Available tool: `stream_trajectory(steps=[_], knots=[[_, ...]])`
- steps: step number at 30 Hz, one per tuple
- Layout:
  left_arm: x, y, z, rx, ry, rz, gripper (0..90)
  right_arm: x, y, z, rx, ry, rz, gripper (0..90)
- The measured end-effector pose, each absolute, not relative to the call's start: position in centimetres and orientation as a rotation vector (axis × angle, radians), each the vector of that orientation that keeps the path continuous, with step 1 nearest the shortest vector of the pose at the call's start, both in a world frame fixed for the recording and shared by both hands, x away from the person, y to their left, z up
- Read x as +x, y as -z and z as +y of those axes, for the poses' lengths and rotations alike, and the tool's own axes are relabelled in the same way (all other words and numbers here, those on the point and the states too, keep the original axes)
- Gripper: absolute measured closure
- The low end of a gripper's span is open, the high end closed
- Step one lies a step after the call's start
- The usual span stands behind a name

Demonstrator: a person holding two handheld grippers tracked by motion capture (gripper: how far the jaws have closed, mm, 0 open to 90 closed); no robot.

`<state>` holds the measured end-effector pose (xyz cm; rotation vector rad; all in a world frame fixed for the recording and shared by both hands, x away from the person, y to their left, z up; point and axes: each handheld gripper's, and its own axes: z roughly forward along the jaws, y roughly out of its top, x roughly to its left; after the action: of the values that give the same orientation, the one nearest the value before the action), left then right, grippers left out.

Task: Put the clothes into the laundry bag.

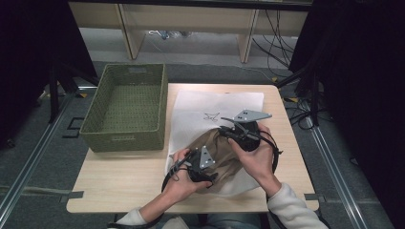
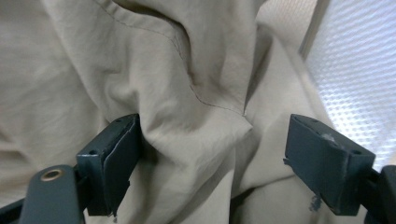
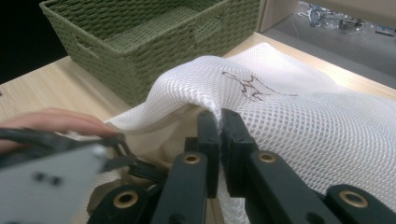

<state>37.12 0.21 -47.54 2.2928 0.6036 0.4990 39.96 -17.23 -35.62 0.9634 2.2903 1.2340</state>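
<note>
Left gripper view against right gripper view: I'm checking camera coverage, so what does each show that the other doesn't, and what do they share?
Left gripper view: the left tool open, with folds of the beige garment between its jaws. Right gripper view: the right tool shut on the edge of the white mesh bag, the green basket and the wooden table. Both: the bag's mesh and the beige garment.

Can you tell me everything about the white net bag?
The white mesh bag lies flat on the wooden table, right beside the green woven basket. It looks like soft netting with a small dark drawing on top. The right gripper pinches its open edge and lifts it. Tan cloth sits partly inside, with the left gripper open around a fold.
</note>
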Motion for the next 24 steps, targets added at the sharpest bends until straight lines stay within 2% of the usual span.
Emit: stream_trajectory(steps=[4,7,11,14,23,24], knots=[[37.6,48.7,-0.6,2.338,-0.508,0.598,19.4,39.9,35.7,-17.1,0.963,-1.231,2.296,88.1],[37.9,49.3,-1.2,2.349,-0.516,0.585,23.9,39.9,35.7,-17.0,0.954,-1.243,2.310,88.1],[38.0,49.4,-1.5,2.366,-0.567,0.586,39.4,39.9,35.7,-17.0,0.961,-1.233,2.306,88.1],[38.1,49.7,-1.8,2.396,-0.597,0.571,47.4,39.8,35.7,-17.0,0.958,-1.226,2.296,88.1],[38.5,49.4,-1.9,2.382,-0.585,0.613,74.7,39.8,35.7,-16.8,0.938,-1.233,2.311,88.1],[38.7,49.2,-1.8,2.375,-0.566,0.629,74.7,39.8,35.7,-16.8,0.934,-1.238,2.311,88.2]])
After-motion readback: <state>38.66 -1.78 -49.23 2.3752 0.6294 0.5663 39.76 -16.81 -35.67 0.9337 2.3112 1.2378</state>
